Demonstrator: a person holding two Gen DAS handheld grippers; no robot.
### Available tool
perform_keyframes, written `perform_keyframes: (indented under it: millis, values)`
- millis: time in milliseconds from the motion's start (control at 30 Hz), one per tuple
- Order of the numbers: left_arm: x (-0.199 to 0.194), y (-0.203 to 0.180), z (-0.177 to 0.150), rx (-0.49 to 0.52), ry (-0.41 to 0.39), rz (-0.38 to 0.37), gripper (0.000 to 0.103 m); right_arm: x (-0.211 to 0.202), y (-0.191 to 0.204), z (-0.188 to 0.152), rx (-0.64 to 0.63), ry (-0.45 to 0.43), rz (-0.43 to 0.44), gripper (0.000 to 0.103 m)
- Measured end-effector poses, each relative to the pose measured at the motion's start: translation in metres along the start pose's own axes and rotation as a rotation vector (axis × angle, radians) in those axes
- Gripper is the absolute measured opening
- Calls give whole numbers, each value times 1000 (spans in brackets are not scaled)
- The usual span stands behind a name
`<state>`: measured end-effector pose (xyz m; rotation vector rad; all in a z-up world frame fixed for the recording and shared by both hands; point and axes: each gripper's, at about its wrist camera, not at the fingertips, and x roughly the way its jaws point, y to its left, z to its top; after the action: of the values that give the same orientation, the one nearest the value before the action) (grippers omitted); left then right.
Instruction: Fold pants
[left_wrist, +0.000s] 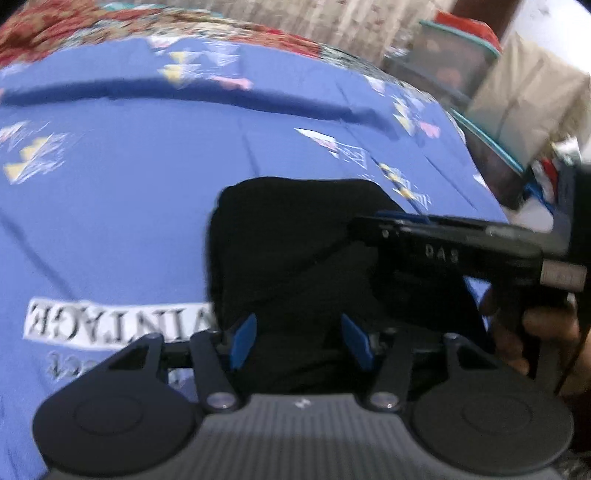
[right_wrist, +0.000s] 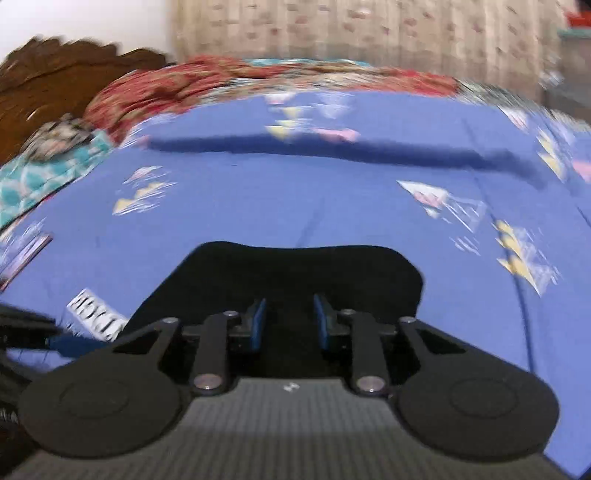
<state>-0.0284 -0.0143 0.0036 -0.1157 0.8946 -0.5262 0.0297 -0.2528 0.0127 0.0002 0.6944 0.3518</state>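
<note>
The black pants (left_wrist: 288, 236) lie folded into a compact bundle on the blue patterned bedsheet (left_wrist: 129, 166). My left gripper (left_wrist: 299, 341) is open, its blue pads on either side of the near edge of the pants. The right gripper's body (left_wrist: 461, 251) reaches in from the right over the bundle. In the right wrist view the pants (right_wrist: 295, 269) lie just ahead, and my right gripper (right_wrist: 290, 325) is open over their near edge, holding nothing. The left gripper's tip (right_wrist: 70, 343) shows at the lower left.
A red floral blanket (right_wrist: 184, 88) and a teal cloth (right_wrist: 40, 177) lie at the bed's far left by a wooden headboard (right_wrist: 55, 70). Curtains (right_wrist: 351, 29) hang behind. Plastic storage bins (left_wrist: 454, 59) stand past the bed's right edge.
</note>
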Motion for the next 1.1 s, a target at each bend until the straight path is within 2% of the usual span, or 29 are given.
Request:
perform_keyframes:
  millis: [133,233,400,467,667,733,800,867,933,1000,1100]
  values:
    - [20,-11,6,51,20,1,54,3,-14,-5,-4,39,-70,30]
    - [26,-10,5,40,32,-3,54,5,-31,-11,95,52,-50,31]
    - [22,-5,2,35,35,9,54,3,-11,-6,-13,64,-72,34]
    - [14,-5,3,25,37,19,54,-7,-11,0,9,41,-48,34]
    - [1,4,0,-9,32,30,54,-67,-19,5,122,-105,61,38]
    - [6,10,-2,-37,45,37,58,-70,-23,-4,149,-84,101,38]
    - [11,18,-3,-82,62,31,62,-51,-28,-24,162,9,121,38]
    - [15,23,-4,-118,72,12,65,-34,-25,-46,137,27,36,38]
    - [14,23,-3,-130,73,18,65,-33,-29,-41,187,29,59,38]
    - [10,22,-2,-124,62,18,62,-34,-28,-29,173,49,69,38]
    - [-3,18,-2,-118,28,24,60,-49,-23,-21,143,-3,81,38]
